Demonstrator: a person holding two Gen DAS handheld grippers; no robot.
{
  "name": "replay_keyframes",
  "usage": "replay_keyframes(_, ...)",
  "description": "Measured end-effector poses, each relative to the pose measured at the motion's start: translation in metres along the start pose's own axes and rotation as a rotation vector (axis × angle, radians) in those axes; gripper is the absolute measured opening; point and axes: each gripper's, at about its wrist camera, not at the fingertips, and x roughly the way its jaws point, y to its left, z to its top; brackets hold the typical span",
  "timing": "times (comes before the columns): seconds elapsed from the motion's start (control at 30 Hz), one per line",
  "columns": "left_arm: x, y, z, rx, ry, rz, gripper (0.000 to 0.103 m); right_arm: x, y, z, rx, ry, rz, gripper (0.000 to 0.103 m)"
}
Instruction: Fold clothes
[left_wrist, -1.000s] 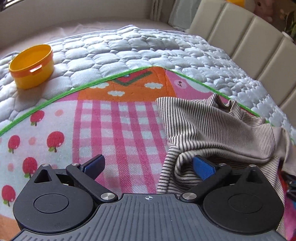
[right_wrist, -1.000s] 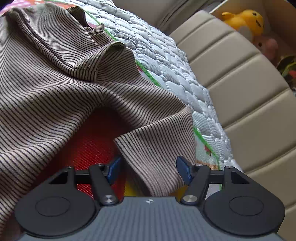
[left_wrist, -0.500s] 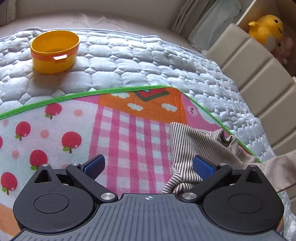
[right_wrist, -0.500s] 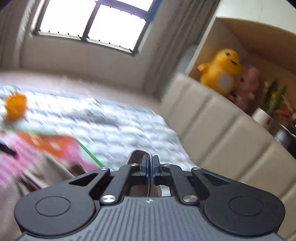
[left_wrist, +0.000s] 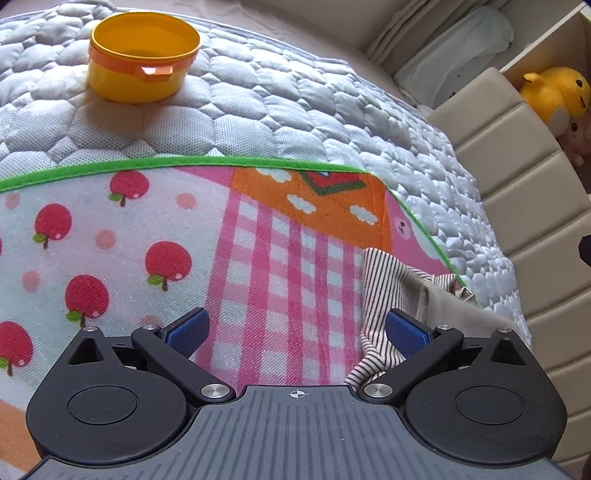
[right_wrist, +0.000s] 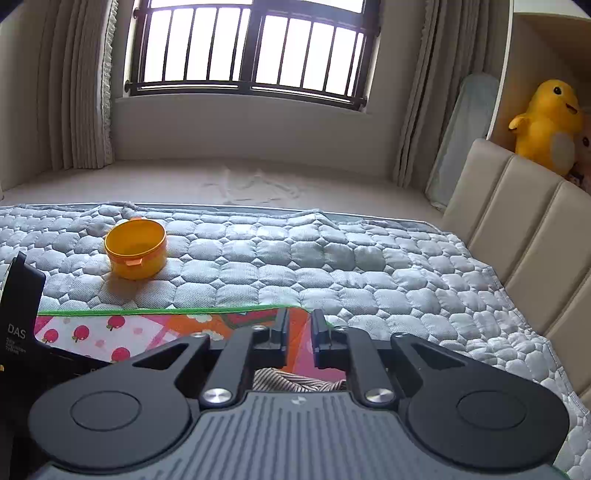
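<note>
Left gripper (left_wrist: 297, 328): wide open, empty, shirt (left_wrist: 391, 291) beside right pad.
Right gripper (right_wrist: 298, 332): narrow gap, just reopening, nothing between.
Cup (right_wrist: 135, 252): far left on quilt (right_wrist: 332, 266).

Most of the striped garment (right_wrist: 295, 382) is hidden behind the right tongs (right_wrist: 298, 334), only a strip showing.

Open passage: the patterned mat (left_wrist: 155, 236) lies flat and bare ahead of the left tongs (left_wrist: 295, 332). The striped garment (left_wrist: 391, 291) bunches at the mat's right edge, just beside the padded headboard (left_wrist: 524, 192), which bounds the bed on that side. A yellow tub (left_wrist: 142, 61) stands alone on the grey quilt (right_wrist: 332, 266) beyond the mat, well apart from both.
</note>
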Motion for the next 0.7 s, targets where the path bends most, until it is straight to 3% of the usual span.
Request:
replay_keyframes(0.03,0.001,-0.002,0.000,0.008,0.001,-0.005,0.103,-0.003,-0.005,-0.006,0.024,0.008,-0.002,0.028)
replay_keyframes(0.13,0.006,-0.010,-0.004,0.045,0.005,-0.028,0.103,-0.014,-0.022,-0.038,0.123,0.063,0.000,0.069)
replay_keyframes(0.3,0.011,-0.035,-0.017,0.144,0.006,-0.126,0.103,-0.034,-0.041,-0.113,0.250,0.155,-0.034,0.100)
replay_keyframes(0.47,0.002,-0.071,-0.036,0.300,-0.036,-0.245,0.102,-0.040,-0.079,-0.152,0.476,0.089,-0.084,0.103)
replay_keyframes(0.57,0.003,-0.091,-0.047,0.358,-0.025,-0.286,0.087,-0.037,-0.100,-0.160,0.561,0.048,-0.110,0.103)
replay_keyframes(0.63,0.013,-0.104,-0.051,0.370,-0.004,-0.276,0.087,-0.037,-0.108,-0.158,0.544,0.015,-0.141,0.103)
replay_keyframes(0.7,0.027,-0.117,-0.053,0.400,-0.013,-0.215,0.087,-0.037,-0.115,-0.158,0.541,-0.005,-0.165,0.103)
